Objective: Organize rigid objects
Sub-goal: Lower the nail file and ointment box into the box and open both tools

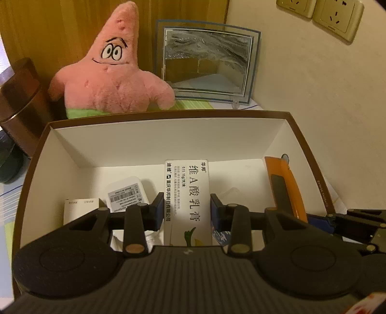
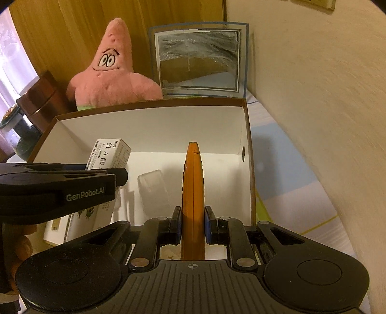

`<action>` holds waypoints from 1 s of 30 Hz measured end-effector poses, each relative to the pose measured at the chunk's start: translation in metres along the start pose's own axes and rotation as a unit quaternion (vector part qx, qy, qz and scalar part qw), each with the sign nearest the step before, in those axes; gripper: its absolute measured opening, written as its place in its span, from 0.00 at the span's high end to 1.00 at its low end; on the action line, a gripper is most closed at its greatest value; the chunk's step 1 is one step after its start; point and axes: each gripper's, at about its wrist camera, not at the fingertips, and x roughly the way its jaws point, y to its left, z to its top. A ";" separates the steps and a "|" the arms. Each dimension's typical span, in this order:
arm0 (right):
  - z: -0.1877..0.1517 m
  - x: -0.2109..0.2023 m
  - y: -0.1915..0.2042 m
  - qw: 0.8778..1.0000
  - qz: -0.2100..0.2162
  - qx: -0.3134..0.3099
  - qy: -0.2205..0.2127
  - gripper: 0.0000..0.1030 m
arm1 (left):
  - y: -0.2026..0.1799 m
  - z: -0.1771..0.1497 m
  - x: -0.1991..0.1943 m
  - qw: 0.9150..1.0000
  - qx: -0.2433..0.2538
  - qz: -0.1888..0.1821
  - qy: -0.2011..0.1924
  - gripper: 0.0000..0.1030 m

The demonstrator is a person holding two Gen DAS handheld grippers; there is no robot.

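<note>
Gripping a white carton (image 1: 187, 203) and orange case (image 2: 193, 198), both hand-held grippers hover over the striped tablecloth (image 2: 284, 169).

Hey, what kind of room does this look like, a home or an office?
Probably a home, perhaps a bedroom corner: a pink star plush toy and a framed picture stand behind the open box, with wall sockets above.

The box (image 1: 154, 142) looks like matt white card inside with a brown rim, and the ointment carton (image 1: 187, 200) is smooth printed paperboard. That orange tool (image 2: 193, 193) is glossy plastic, the starfish toy (image 1: 113, 77) fuzzy pink plush, and the canister (image 1: 19, 101) shiny coppery metal.
</note>
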 end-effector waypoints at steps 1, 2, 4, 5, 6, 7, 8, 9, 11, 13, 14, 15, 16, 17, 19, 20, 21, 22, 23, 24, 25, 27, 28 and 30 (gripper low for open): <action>0.001 0.001 0.000 1.000 -0.002 0.000 0.001 0.86 | -0.001 0.001 0.002 1.000 0.000 -0.001 0.001 0.68; 0.002 0.003 0.000 1.000 -0.003 0.001 0.002 0.86 | -0.001 0.002 0.004 1.000 0.001 -0.002 0.002 0.68; 0.003 0.005 -0.002 1.000 -0.005 0.002 0.004 0.86 | -0.003 0.004 0.008 1.000 0.003 -0.003 0.005 0.68; 0.003 0.006 -0.002 1.000 -0.005 0.003 0.004 0.86 | -0.004 0.005 0.011 1.000 0.003 -0.003 0.006 0.68; 0.003 0.006 -0.003 1.000 -0.006 0.003 0.005 0.86 | -0.004 0.006 0.012 1.000 0.003 -0.003 0.008 0.68; 0.004 0.007 -0.003 1.000 -0.006 0.004 0.005 0.86 | -0.004 0.006 0.014 1.000 0.003 -0.004 0.009 0.68; 0.004 0.007 -0.003 1.000 -0.006 0.005 0.006 0.86 | -0.005 0.006 0.016 1.000 0.004 -0.007 0.011 0.68; 0.004 0.008 -0.003 1.000 -0.007 0.004 0.005 0.86 | -0.005 0.006 0.017 1.000 0.004 -0.012 0.013 0.68; 0.005 0.008 -0.003 1.000 -0.006 0.005 0.005 0.86 | -0.004 0.006 0.019 1.000 0.002 -0.014 0.015 0.66; 0.005 0.009 -0.003 1.000 -0.007 0.005 0.005 0.86 | -0.003 0.006 0.020 1.000 0.003 -0.016 0.016 0.66; 0.006 0.009 -0.003 1.000 -0.006 0.005 0.005 0.86 | -0.003 0.005 0.019 1.000 0.004 -0.014 0.018 0.66; 0.006 0.009 -0.004 1.000 -0.006 0.006 0.005 0.86 | -0.001 0.005 0.019 1.000 0.006 -0.014 0.019 0.66; 0.006 0.009 -0.004 1.000 -0.005 0.007 0.004 0.86 | 0.000 0.005 0.018 1.000 0.006 -0.014 0.020 0.64; 0.006 0.008 -0.004 1.000 -0.006 0.008 0.004 0.86 | 0.001 0.005 0.018 1.000 0.006 -0.014 0.020 0.61; 0.007 0.007 -0.005 1.000 -0.006 0.012 0.001 0.86 | 0.006 0.004 0.013 1.000 0.006 -0.010 0.015 0.59; 0.007 0.007 -0.006 1.000 -0.004 0.015 -0.002 0.86 | 0.008 0.004 0.010 1.000 0.007 -0.010 0.011 0.57; 0.007 0.005 -0.007 1.000 -0.001 0.019 -0.008 0.86 | 0.010 0.005 0.007 1.000 0.007 -0.010 0.008 0.56; 0.009 0.003 -0.007 1.000 -0.001 0.022 -0.013 0.86 | 0.011 0.005 0.004 1.000 0.006 -0.010 0.006 0.54; 0.010 0.000 -0.008 1.000 -0.003 0.023 -0.020 0.86 | 0.013 0.005 0.001 1.000 0.007 -0.010 0.003 0.52; 0.011 -0.002 -0.007 0.999 -0.002 0.021 -0.025 0.86 | 0.014 0.005 -0.002 1.000 0.008 -0.009 0.001 0.51; 0.012 -0.005 -0.008 0.999 0.000 0.020 -0.028 0.86 | 0.015 0.004 -0.005 1.000 0.010 -0.009 0.001 0.50; 0.014 -0.010 -0.008 0.999 0.005 0.023 -0.031 0.86 | 0.018 0.001 -0.011 1.000 0.014 -0.006 0.000 0.50; 0.014 -0.012 -0.008 0.999 0.007 0.023 -0.032 0.86 | 0.019 0.000 -0.013 1.000 0.016 -0.005 0.000 0.49; 0.012 -0.017 -0.008 0.999 0.007 0.021 -0.026 0.86 | 0.022 -0.004 -0.019 1.000 0.019 -0.001 0.000 0.49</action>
